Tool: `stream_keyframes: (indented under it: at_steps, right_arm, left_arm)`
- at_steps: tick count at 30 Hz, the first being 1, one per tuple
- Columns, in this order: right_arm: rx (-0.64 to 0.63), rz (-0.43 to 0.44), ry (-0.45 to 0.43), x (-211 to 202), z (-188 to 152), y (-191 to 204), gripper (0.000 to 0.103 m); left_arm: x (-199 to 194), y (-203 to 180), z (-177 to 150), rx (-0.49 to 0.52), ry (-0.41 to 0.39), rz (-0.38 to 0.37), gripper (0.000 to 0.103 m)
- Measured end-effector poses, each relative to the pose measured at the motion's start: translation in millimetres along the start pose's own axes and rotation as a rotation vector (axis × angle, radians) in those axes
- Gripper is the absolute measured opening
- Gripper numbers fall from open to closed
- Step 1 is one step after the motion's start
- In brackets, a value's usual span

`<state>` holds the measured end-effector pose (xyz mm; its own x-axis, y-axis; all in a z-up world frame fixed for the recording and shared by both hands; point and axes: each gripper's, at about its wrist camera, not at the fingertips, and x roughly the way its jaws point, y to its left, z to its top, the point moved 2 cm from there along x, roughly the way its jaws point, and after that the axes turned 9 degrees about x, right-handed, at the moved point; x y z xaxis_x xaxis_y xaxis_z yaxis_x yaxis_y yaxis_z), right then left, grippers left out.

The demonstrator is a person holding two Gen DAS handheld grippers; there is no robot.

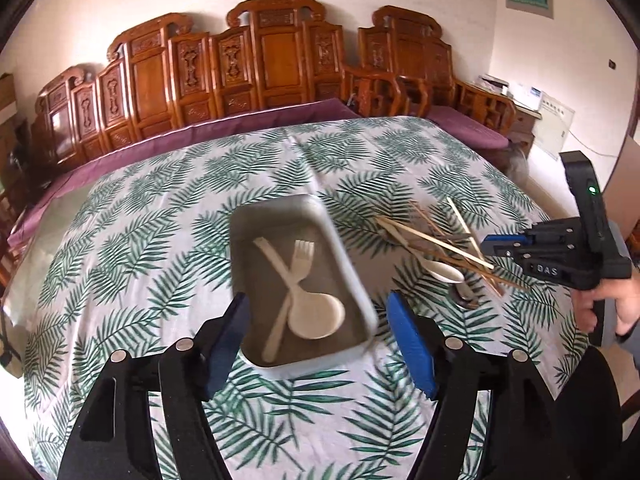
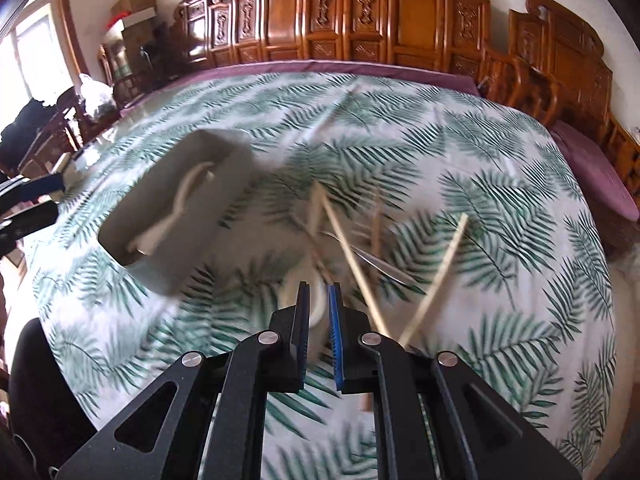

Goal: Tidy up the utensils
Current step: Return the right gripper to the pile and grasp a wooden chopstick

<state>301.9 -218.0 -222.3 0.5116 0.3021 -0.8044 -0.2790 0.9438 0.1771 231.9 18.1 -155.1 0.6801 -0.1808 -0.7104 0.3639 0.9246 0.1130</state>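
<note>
A grey tray (image 1: 280, 216) sits mid-table on the leaf-print cloth and holds a cream fork (image 1: 298, 264) crossed with a cream round-headed spoon (image 1: 316, 316). My left gripper (image 1: 318, 322) hovers open over the tray's near end with nothing between its fingers. Right of the tray lies a loose pile of wooden chopsticks (image 1: 436, 242) with a white spoon (image 1: 446, 272) under it. My right gripper (image 2: 318, 294) is shut and empty just above that white spoon (image 2: 289, 292), beside the chopsticks (image 2: 352, 256) and a metal utensil (image 2: 384, 268). The tray (image 2: 208, 208) lies to its left.
A carved wooden bench (image 1: 280, 64) with a purple cushion (image 1: 120, 160) runs behind the table. A hand (image 1: 624, 304) holds the right gripper (image 1: 492, 246) at the table's right edge. The left gripper (image 2: 54, 198) shows at the left edge of the right wrist view. Boxes (image 2: 136, 8) are stacked in the far left corner.
</note>
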Motion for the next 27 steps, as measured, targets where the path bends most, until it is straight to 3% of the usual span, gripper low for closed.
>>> stream_keyframes:
  at_steps: [2, 11, 27]
  right_arm:
    - [0.013, -0.002, 0.01, 3, -2, -9, 0.019]
    - [0.003, 0.004, 0.085, 29, 14, -26, 0.019]
    - [-0.137, 0.04, 0.217, 71, 31, -13, 0.019]
  left_arm:
    - [5, -7, 1, -0.004, 0.008, -0.01, 0.069]
    - [28, -29, 11, -0.023, 0.05, -0.032, 0.069]
    - [58, -55, 21, -0.025, 0.106, -0.078, 0.069]
